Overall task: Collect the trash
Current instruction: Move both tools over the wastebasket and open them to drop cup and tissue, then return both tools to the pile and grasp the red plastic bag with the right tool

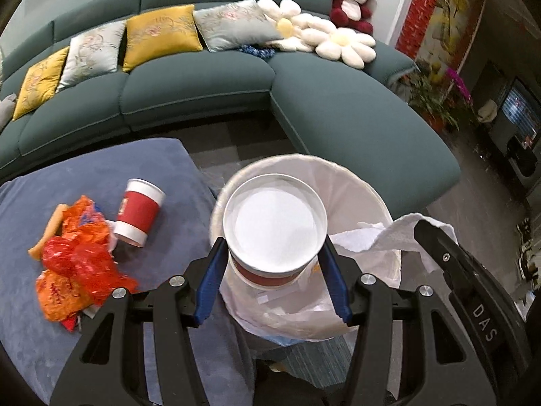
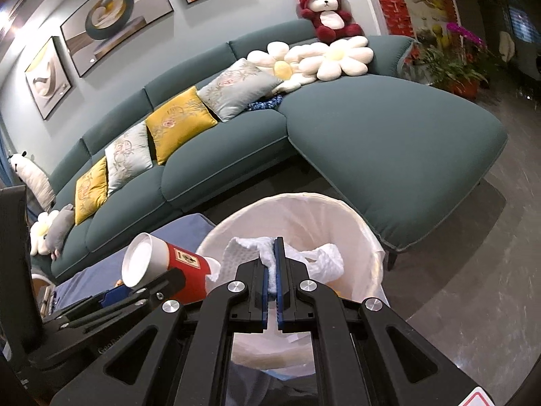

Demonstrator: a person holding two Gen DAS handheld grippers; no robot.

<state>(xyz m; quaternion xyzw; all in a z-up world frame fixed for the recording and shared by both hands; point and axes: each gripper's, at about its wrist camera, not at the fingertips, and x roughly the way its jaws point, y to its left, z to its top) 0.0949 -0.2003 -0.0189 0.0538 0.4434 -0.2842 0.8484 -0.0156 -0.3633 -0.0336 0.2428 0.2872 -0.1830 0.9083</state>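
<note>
My left gripper (image 1: 273,242) is shut on a red and white paper cup (image 1: 275,226), its blue pads pressing both sides. The cup hangs mouth-up over the rim of a round bin with a white liner (image 1: 365,199). My right gripper (image 2: 272,241) is shut on a crumpled white paper towel (image 2: 324,260) above the same bin (image 2: 304,213). The right wrist view has the held cup (image 2: 162,267) at lower left. A second red cup (image 1: 140,213) lies on its side on the blue ottoman (image 1: 101,169), beside crumpled orange and red wrappers (image 1: 74,264).
A teal sectional sofa (image 1: 203,91) curves behind the ottoman and bin, with yellow and grey cushions, flower pillows (image 1: 341,44) and a red plush bear (image 1: 351,3). Potted plants (image 1: 436,101) stand at the right. Dark floor (image 2: 473,253) lies right of the bin.
</note>
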